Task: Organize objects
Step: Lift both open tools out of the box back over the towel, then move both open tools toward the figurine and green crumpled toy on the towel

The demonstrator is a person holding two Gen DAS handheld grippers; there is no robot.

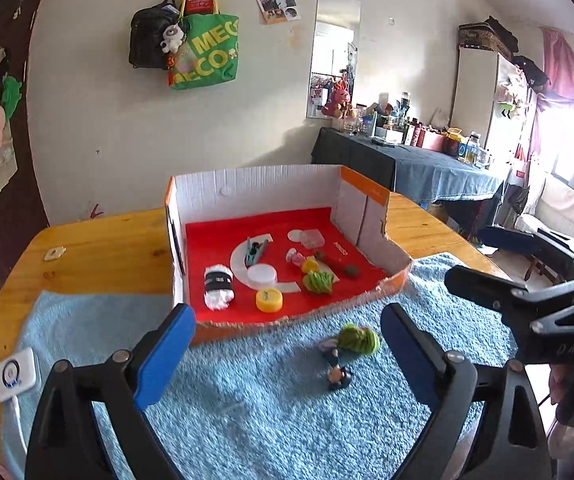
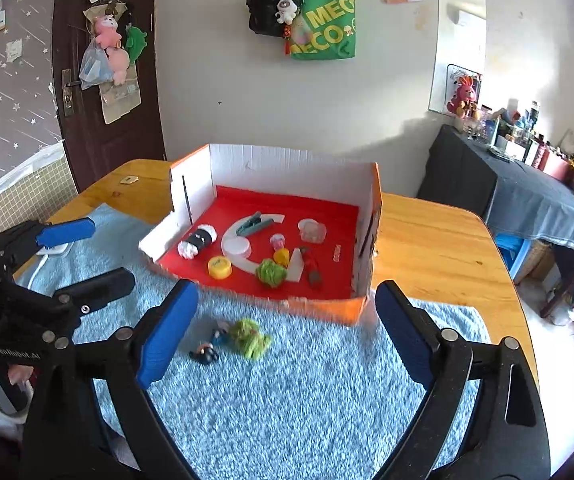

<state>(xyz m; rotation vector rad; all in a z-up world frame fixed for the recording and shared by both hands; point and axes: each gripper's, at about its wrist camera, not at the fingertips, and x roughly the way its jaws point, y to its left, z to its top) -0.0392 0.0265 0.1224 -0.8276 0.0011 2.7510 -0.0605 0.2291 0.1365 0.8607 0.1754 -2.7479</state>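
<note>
On the blue towel (image 1: 247,408) lie a green yarn ball (image 1: 359,339) (image 2: 251,338) and a small dark figurine (image 1: 337,374) (image 2: 205,354), just in front of the cut-down box (image 1: 255,192) (image 2: 287,168) with a red floor. My left gripper (image 1: 287,356) (image 2: 111,252) stands open over the towel, with the yarn ball just inside its right pad and untouched. My right gripper (image 2: 285,332) is open too, and the yarn and figurine lie on the towel near its left pad. In the left wrist view, one black finger (image 1: 483,286) of it shows at the right.
The box holds a white roll with a black band (image 1: 218,286), a yellow cap (image 1: 269,300), a white cap (image 1: 262,274), another green yarn ball (image 1: 318,282), a teal clip (image 1: 255,250) and small bits. A white device with a cable (image 1: 15,374) lies at the towel's left edge on the wooden table (image 2: 427,240).
</note>
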